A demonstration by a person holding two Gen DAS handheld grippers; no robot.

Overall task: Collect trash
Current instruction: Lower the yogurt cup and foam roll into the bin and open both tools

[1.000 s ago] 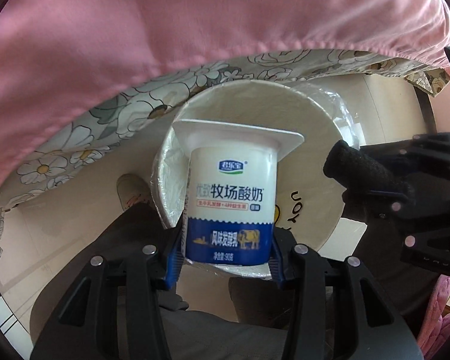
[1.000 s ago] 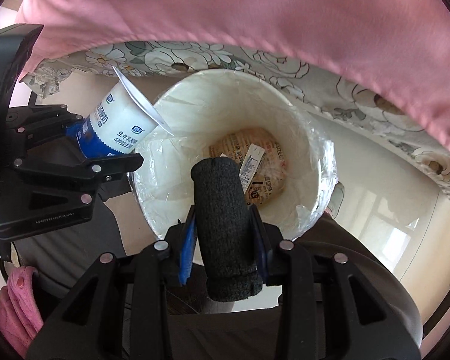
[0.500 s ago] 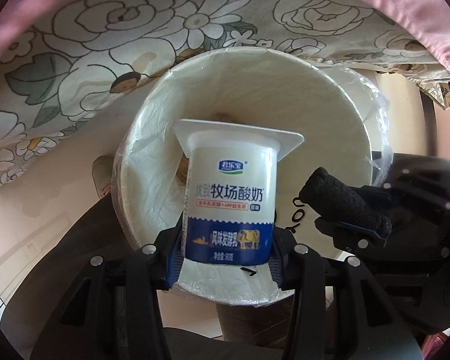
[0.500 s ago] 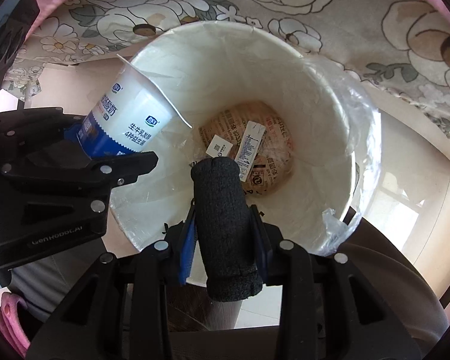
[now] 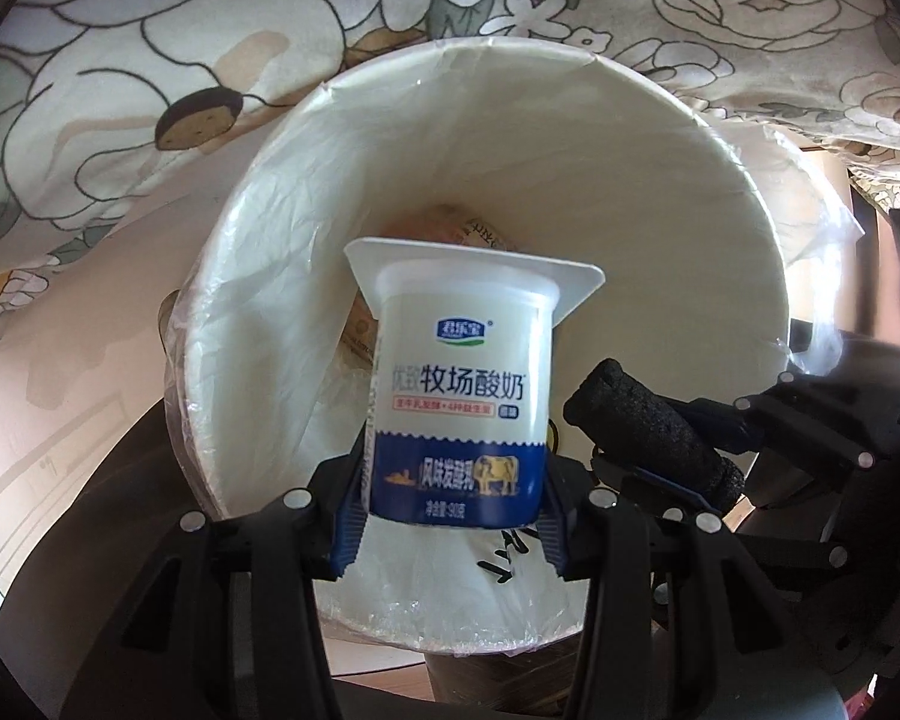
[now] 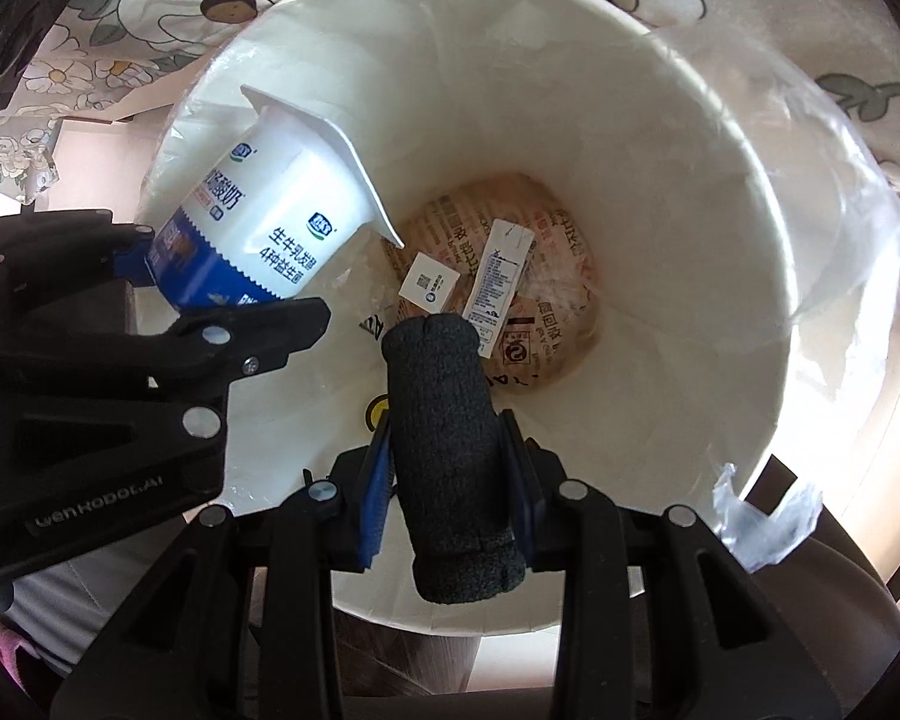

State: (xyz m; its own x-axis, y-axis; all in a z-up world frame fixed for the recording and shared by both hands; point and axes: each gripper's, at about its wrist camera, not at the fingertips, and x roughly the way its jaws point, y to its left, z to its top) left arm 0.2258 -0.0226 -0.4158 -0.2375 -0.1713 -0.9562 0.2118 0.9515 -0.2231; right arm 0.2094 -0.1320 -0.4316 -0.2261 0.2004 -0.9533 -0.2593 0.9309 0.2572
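Note:
My left gripper (image 5: 453,498) is shut on a white and blue yogurt cup (image 5: 459,396) and holds it over the mouth of a white bin (image 5: 570,138) lined with a clear bag. The cup (image 6: 258,240) also shows in the right wrist view, tilted inside the bin's left rim (image 6: 210,78). My right gripper (image 6: 450,480) is shut on a dark grey rolled cloth (image 6: 450,450) and holds it over the bin's near side. The cloth (image 5: 648,426) shows at right in the left wrist view.
The bin's bottom (image 6: 540,300) holds printed brown paper and two small white labels (image 6: 498,282). A floral cloth (image 5: 150,60) hangs behind the bin. Pale floor (image 5: 60,360) lies to the left. The other gripper's black body (image 6: 90,390) sits close at left.
Both grippers have moved forward and down toward the bin, which now fills both views. The pink fabric above has left the views. The yogurt cup is now inside the bin's rim.

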